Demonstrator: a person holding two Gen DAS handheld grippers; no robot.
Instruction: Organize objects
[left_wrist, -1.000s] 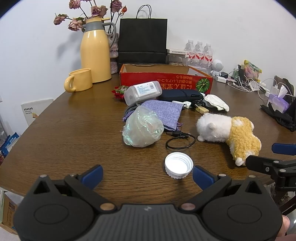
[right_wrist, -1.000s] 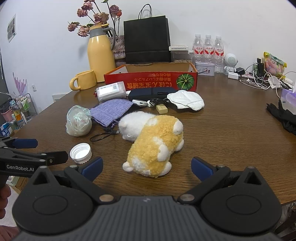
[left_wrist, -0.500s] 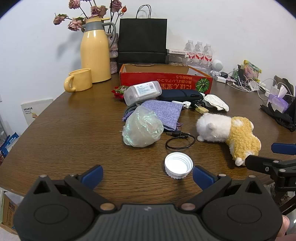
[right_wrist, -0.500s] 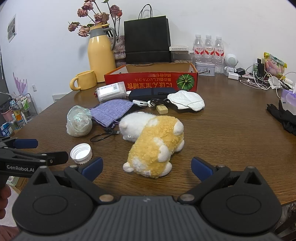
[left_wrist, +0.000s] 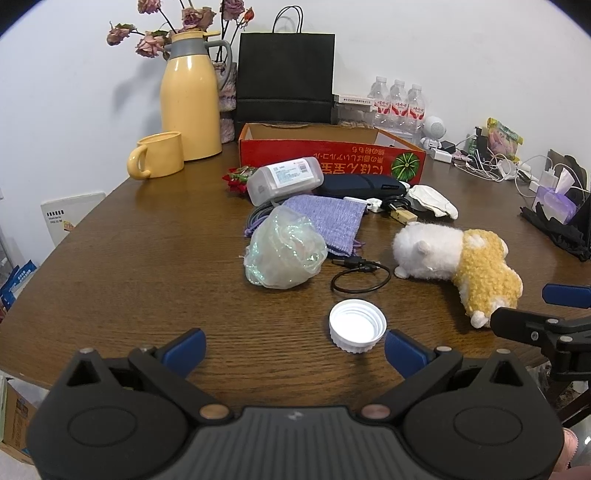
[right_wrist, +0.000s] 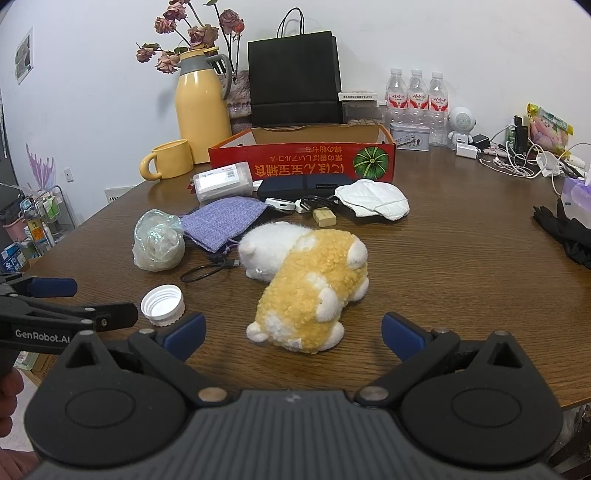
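A white-and-yellow plush toy (right_wrist: 310, 284) lies on the brown table just beyond my open right gripper (right_wrist: 291, 334), roughly between its blue pads. My left gripper (left_wrist: 293, 349) is open near the front edge; a white bottle cap (left_wrist: 357, 325) lies upside down by its right pad. Behind lie a crumpled clear bag (left_wrist: 284, 254), a black cable loop (left_wrist: 360, 277), a purple pouch (left_wrist: 328, 221), a clear plastic case (left_wrist: 284, 179), a dark pouch (left_wrist: 360, 184) and a white mask (left_wrist: 432, 201). A red open cardboard box (left_wrist: 332, 158) stands behind them.
A yellow jug (left_wrist: 190, 99) and mug (left_wrist: 159, 155) stand at back left, a black paper bag (left_wrist: 286, 77) and water bottles (left_wrist: 397, 99) behind the box. Chargers and cables (right_wrist: 517, 158) and black gloves (right_wrist: 565, 232) occupy the right side.
The right gripper has edged slightly closer to the plush toy. The left gripper and the objects have not moved.
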